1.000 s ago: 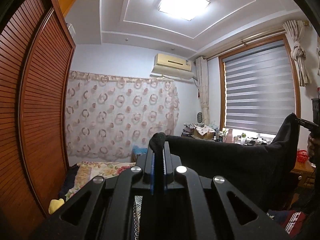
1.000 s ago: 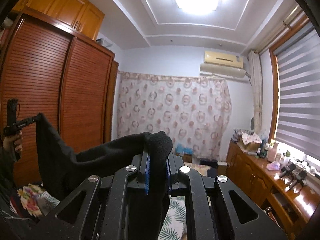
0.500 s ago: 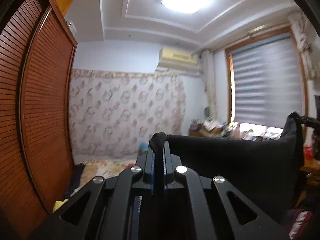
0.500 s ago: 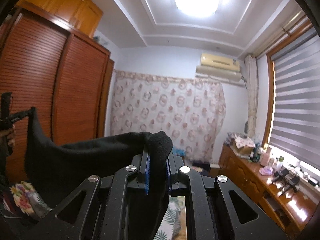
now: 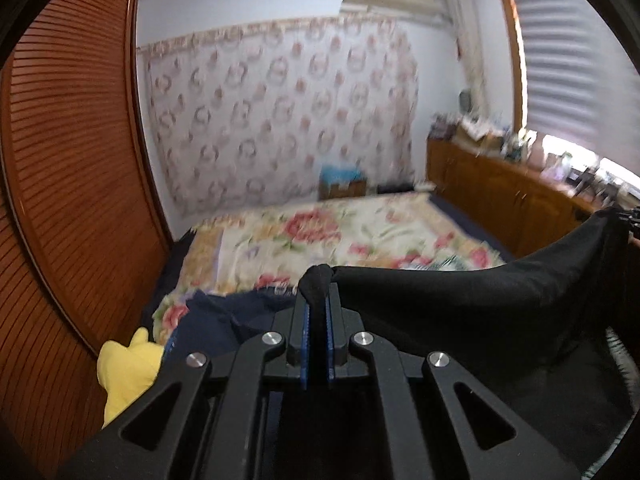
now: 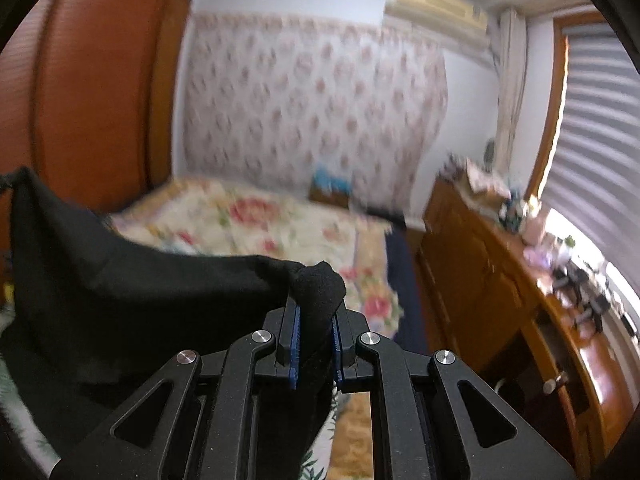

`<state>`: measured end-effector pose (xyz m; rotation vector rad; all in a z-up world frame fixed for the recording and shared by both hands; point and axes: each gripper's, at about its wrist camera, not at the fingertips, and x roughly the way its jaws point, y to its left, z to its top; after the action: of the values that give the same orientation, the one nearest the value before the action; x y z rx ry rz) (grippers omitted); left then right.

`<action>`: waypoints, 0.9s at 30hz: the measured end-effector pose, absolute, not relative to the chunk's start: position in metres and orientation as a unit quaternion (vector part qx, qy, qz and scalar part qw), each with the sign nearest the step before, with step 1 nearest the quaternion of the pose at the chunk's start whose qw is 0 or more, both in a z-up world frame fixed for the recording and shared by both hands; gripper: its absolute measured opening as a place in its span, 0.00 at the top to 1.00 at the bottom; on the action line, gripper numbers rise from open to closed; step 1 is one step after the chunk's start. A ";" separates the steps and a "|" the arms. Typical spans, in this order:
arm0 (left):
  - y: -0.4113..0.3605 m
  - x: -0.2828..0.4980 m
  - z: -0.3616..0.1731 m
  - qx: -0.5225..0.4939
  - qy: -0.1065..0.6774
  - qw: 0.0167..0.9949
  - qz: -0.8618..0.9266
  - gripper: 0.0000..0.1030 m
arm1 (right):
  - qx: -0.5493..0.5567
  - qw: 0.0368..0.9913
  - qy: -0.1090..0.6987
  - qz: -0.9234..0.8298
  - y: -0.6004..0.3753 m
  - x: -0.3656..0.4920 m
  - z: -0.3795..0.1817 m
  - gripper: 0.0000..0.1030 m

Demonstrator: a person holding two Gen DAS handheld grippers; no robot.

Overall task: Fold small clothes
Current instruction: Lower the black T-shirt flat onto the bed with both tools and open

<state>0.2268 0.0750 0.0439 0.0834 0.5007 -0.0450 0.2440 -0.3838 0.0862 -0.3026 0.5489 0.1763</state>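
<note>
A black garment (image 5: 472, 304) hangs stretched between my two grippers above a bed. My left gripper (image 5: 316, 300) is shut on one corner of it, a small bunch of cloth poking out past the blue pads. The cloth runs right to the other gripper's tip (image 5: 630, 216) at the frame edge. In the right wrist view my right gripper (image 6: 316, 304) is shut on the opposite corner of the black garment (image 6: 120, 292), which sags leftward to the far held corner (image 6: 16, 176). Both grippers point downward toward the bed.
A floral bedspread (image 5: 340, 236) covers the bed below. Dark blue cloth (image 5: 224, 316) and a yellow item (image 5: 124, 372) lie at its near left. A slatted wooden wardrobe (image 5: 72, 184) stands left, a cluttered wooden cabinet (image 6: 520, 300) along the window on the right.
Both grippers have dropped and tilted down. The views swung from ceiling and wall to the bed. The black garment stays held taut between them.
</note>
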 end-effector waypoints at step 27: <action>0.034 0.145 -0.033 0.011 0.363 0.922 -0.137 0.64 | -0.070 0.914 0.380 0.127 -0.363 0.208 -0.046 0.57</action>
<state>0.1454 0.0340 -0.0333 0.0231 0.7456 -0.2822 0.2079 -0.3632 -0.0465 -0.1445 0.7822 0.2606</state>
